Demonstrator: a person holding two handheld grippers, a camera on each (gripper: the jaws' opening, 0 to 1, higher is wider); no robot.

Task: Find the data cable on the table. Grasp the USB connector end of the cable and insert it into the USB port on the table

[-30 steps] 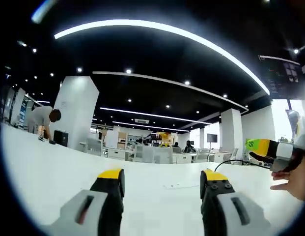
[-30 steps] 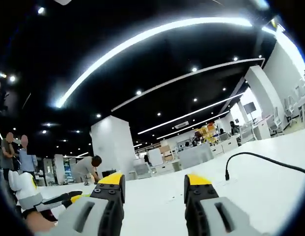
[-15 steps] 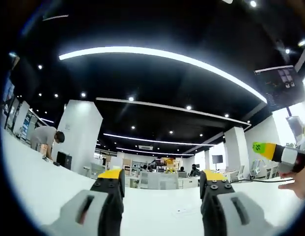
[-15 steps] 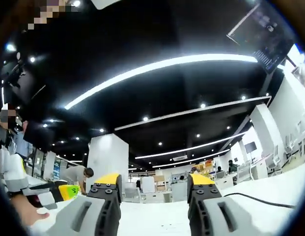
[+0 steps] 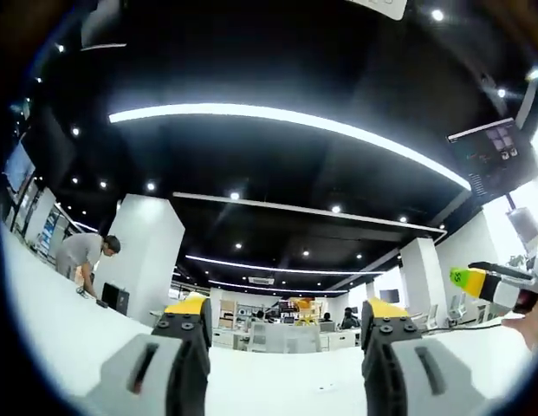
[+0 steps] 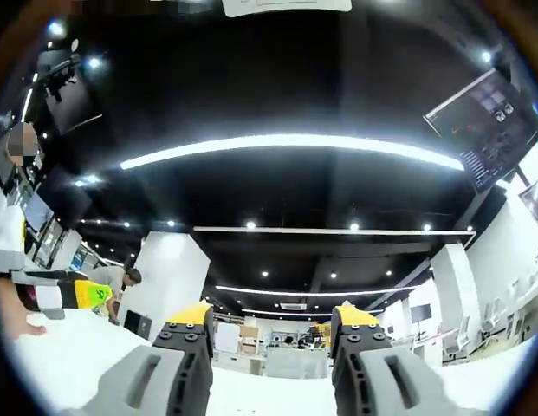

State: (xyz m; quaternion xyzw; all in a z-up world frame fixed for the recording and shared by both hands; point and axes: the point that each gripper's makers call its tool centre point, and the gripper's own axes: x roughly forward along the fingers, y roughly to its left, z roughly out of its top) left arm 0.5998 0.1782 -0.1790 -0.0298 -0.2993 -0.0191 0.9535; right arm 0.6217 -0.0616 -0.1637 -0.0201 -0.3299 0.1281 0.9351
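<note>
Jaws on the left gripper (image 5: 286, 308) and right gripper (image 6: 273, 314) stand wide open and empty, aimed high at the ceiling (image 5: 277, 61). The data cable (image 5: 468, 328) lies ungrasped on the counter (image 5: 61, 321), so grasping and plugging remain.

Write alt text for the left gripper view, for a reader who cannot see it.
The left gripper holds its yellow-tipped jaws open and empty over a white table, under a dark ceiling with light strips. The right gripper shows at the right edge, above a thin cable.
</note>
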